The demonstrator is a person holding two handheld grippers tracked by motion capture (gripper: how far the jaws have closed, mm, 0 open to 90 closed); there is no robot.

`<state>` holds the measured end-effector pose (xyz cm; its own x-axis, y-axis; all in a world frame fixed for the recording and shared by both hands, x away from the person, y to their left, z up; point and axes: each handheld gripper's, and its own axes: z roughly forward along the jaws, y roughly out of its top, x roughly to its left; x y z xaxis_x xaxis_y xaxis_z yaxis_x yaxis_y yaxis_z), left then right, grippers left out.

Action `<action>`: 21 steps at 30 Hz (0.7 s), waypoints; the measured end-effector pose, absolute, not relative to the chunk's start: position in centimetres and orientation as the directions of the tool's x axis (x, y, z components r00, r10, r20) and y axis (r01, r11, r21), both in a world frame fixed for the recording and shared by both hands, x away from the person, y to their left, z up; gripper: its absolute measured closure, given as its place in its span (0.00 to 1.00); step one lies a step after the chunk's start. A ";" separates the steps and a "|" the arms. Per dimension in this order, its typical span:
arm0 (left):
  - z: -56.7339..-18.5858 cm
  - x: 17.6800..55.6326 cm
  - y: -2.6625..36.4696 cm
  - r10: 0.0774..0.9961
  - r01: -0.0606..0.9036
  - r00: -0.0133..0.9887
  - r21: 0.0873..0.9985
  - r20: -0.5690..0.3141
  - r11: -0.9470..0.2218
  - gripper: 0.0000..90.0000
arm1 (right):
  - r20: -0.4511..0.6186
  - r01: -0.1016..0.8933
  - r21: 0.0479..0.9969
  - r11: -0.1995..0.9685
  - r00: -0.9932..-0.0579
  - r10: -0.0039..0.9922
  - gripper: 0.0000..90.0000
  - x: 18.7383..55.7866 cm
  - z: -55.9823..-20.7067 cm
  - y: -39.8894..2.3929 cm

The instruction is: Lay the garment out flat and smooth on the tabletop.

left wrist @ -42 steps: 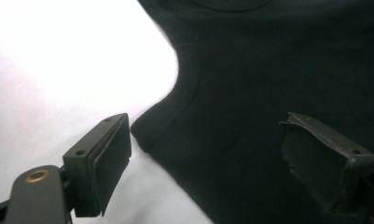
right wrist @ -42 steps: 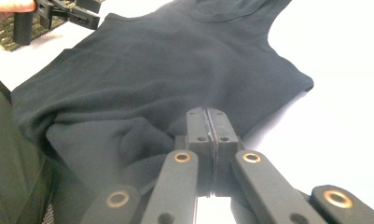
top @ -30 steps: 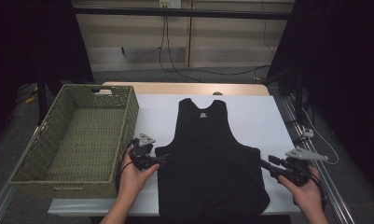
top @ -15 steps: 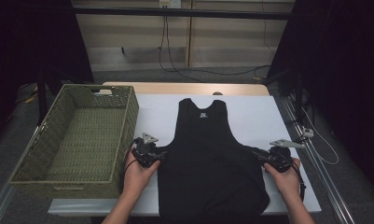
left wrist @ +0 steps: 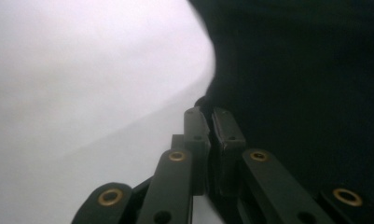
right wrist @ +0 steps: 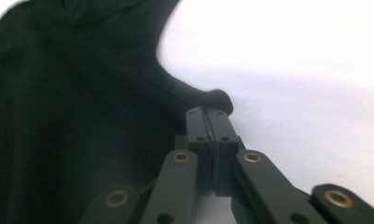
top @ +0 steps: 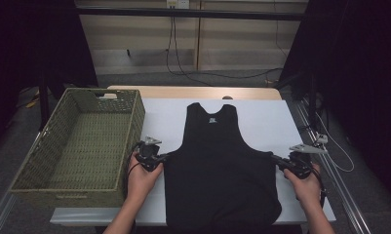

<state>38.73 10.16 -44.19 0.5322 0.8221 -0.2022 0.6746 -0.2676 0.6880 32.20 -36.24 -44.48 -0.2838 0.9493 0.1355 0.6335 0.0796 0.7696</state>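
on the white table [top: 261, 117], a black sleeveless top [top: 217, 170] lies flat, neck away from the person, hem at the near edge. high view: left gripper [top: 160, 158] at the top's left side edge below the armhole, right gripper [top: 276, 160] at the matching spot on the right; a hand behind each.

left gripper view adds what the high view can't: jaws have just been closing and now stand nearly together, a fold of black cloth between the tips [left wrist: 208, 109]. right gripper view: jaws likewise just closed, pressed together with a small nub of the top's edge [right wrist: 217, 100] bunched at the tips; the armhole curve runs away to the upper left.

high view alone gives the setting: woven green basket [top: 129, 122] at the table's left, rectangular, with nothing in it but a pale tag near the far rim. table cover smooth, matte white; wooden strip along the far edge. dark curtains both sides, pale wall panels behind, cables [top: 183, 63] hanging and trailing on the floor.

top's fabric matte, soft, faintly creased; small light label inside the neck.
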 end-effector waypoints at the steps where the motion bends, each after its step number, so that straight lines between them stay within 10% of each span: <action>1: -44.0 38.8 10.3 0.827 0.674 0.525 0.692 -0.202 -0.259 0.96 | 0.129 0.629 0.774 0.070 -0.265 0.956 1.00 32.1 -44.2 -36.6; 12: -43.9 39.1 10.6 0.841 0.684 0.505 0.685 -0.197 -0.250 0.96 | 0.126 0.620 0.782 0.061 -0.253 0.959 0.99 32.1 -44.5 -38.0; 21: -43.9 39.6 10.4 0.834 0.666 0.518 0.702 -0.192 -0.252 0.89 | 0.074 0.595 0.799 0.086 -0.240 0.968 0.72 32.4 -44.4 -37.4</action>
<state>39.64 10.40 -43.87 0.5179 0.8337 -0.1918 0.6659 -0.2522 0.7021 32.35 -37.40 -44.37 -0.2398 0.9680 0.0745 0.5953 0.0860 0.7989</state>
